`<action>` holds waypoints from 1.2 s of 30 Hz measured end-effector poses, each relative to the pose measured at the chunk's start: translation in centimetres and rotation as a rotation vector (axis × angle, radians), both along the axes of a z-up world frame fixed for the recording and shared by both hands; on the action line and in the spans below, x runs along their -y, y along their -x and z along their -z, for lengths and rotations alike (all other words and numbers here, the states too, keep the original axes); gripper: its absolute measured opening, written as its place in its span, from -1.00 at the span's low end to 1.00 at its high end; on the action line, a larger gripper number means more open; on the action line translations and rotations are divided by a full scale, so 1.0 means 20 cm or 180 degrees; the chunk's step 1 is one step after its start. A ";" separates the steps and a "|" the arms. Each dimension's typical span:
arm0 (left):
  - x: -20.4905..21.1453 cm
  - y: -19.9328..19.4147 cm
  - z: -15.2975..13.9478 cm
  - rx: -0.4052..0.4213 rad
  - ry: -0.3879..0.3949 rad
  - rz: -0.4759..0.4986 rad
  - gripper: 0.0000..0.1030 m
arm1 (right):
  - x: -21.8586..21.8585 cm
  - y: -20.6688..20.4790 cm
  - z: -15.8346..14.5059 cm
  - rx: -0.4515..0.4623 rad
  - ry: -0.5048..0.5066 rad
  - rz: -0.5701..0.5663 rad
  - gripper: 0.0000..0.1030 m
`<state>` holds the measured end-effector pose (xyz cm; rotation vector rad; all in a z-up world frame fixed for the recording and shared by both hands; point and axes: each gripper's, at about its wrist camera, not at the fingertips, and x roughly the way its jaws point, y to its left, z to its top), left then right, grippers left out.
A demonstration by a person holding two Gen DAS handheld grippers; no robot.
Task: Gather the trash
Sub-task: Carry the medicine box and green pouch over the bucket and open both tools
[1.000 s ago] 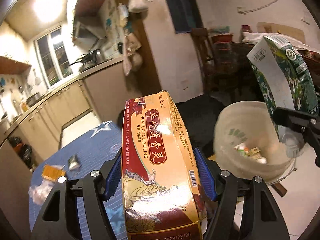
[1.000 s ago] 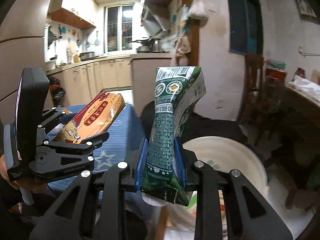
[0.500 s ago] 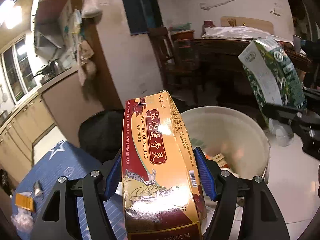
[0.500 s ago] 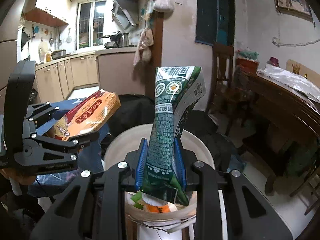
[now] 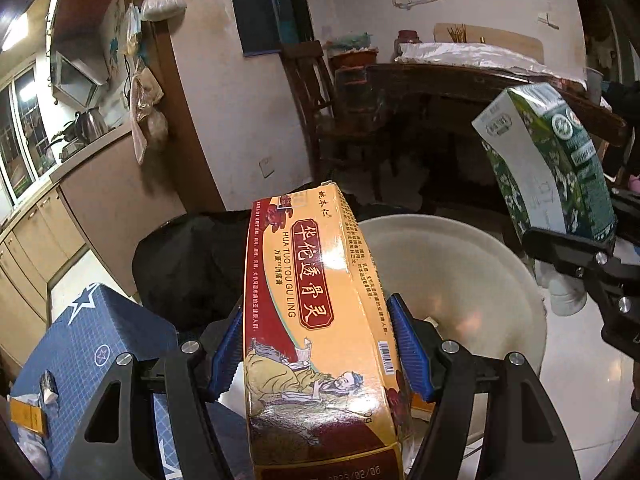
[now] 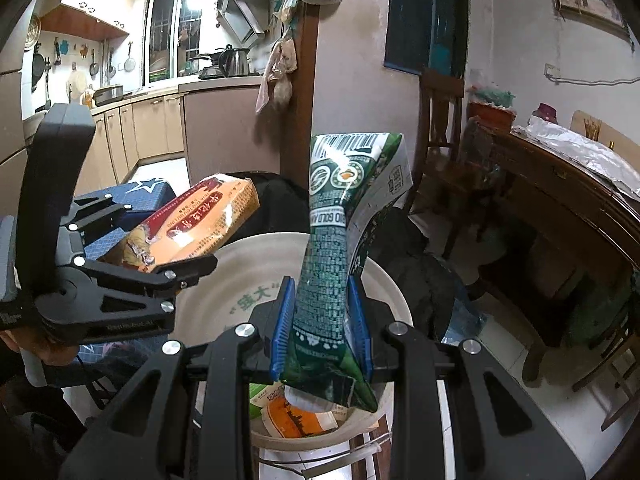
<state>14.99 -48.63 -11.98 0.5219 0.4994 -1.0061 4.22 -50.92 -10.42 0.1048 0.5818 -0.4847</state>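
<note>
My left gripper (image 5: pixel 320 344) is shut on an orange and red medicine box (image 5: pixel 316 320), held over the near rim of a cream plastic basin (image 5: pixel 480 280). The box also shows in the right wrist view (image 6: pixel 192 228), with the left gripper (image 6: pixel 120 292) beside it. My right gripper (image 6: pixel 320 328) is shut on a crushed green milk carton (image 6: pixel 336 240), held upright above the basin (image 6: pixel 224 280). The carton shows at the right of the left wrist view (image 5: pixel 552 168). Some packaging (image 6: pixel 292 416) lies in the basin's bottom.
A blue star-patterned table (image 5: pixel 100 340) with small wrappers (image 5: pixel 28 412) is at the lower left. A black bag (image 5: pixel 192 264) sits behind the basin. A dark wooden table (image 6: pixel 560 200) and chair (image 6: pixel 440 120) stand to the right. Kitchen cabinets (image 6: pixel 152 128) are behind.
Both grippers have swung right, away from the blue table, and now hold the box and the carton over the basin. The basin looms larger and closer in both views.
</note>
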 end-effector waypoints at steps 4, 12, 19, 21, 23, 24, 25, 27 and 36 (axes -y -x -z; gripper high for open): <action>-0.01 -0.01 0.02 -0.0020 -0.0001 -0.0010 0.34 | -0.01 -0.01 0.00 -0.0027 -0.0002 -0.0007 -0.49; -0.02 -0.02 0.02 -0.0020 0.0010 0.0031 0.34 | 0.06 -0.02 0.00 -0.0067 -0.0086 -0.0022 -0.49; -0.01 -0.02 0.03 -0.0081 -0.0022 0.0088 0.34 | 0.11 -0.04 0.00 -0.0108 -0.0146 -0.0044 -0.49; 0.00 -0.02 0.03 -0.0074 -0.0025 0.0107 0.34 | 0.12 -0.05 0.00 -0.0117 -0.0154 -0.0047 -0.49; 0.00 -0.03 0.04 -0.0077 -0.0028 0.0110 0.34 | 0.12 -0.06 0.01 -0.0126 -0.0155 -0.0051 -0.49; 0.01 -0.03 0.04 -0.0085 -0.0028 0.0112 0.34 | 0.13 -0.07 0.01 -0.0136 -0.0158 -0.0067 -0.49; 0.01 -0.03 0.04 -0.0092 -0.0028 0.0118 0.34 | 0.13 -0.08 0.01 -0.0155 -0.0154 -0.0089 -0.48; 0.03 -0.04 0.05 -0.0119 -0.0074 0.0145 0.35 | 0.13 -0.11 0.02 -0.0225 -0.0119 -0.0135 -0.46; 0.04 -0.10 0.07 -0.0261 -0.0105 0.0105 0.46 | 0.16 -0.12 0.03 -0.0174 -0.0107 -0.0069 0.04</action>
